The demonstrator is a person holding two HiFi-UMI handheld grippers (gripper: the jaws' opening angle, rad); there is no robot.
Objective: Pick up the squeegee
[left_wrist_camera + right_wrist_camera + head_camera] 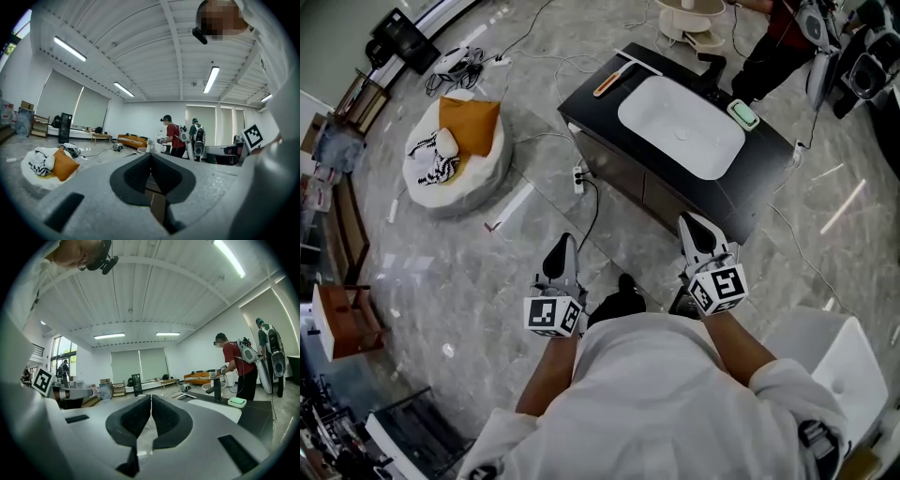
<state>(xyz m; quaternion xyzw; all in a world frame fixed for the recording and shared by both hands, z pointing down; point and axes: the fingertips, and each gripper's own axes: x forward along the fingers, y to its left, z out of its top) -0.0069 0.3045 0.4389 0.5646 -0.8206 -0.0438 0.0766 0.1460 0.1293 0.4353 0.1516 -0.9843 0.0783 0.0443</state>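
The squeegee point(622, 73), with an orange handle and a pale blade, lies on the far left corner of the black counter point(769, 178), beside the white sink basin point(680, 127). Both grippers hang over the floor in front of the counter, well short of the squeegee. My left gripper point(563, 246) is shut and empty; in the left gripper view point(150, 158) its pads meet. My right gripper point(694, 225) is near the counter's front edge, also shut and empty, with its pads point(151, 401) together. The right gripper view shows the black faucet point(216, 389) and a green sponge point(236, 401).
A round white floor cushion point(450, 183) with an orange pillow lies at the left. A power strip point(578, 177) and cables trail on the marble floor. A person point(769, 42) stands behind the counter. A white chair point(848, 361) is at the right, a wooden stool point(342, 319) far left.
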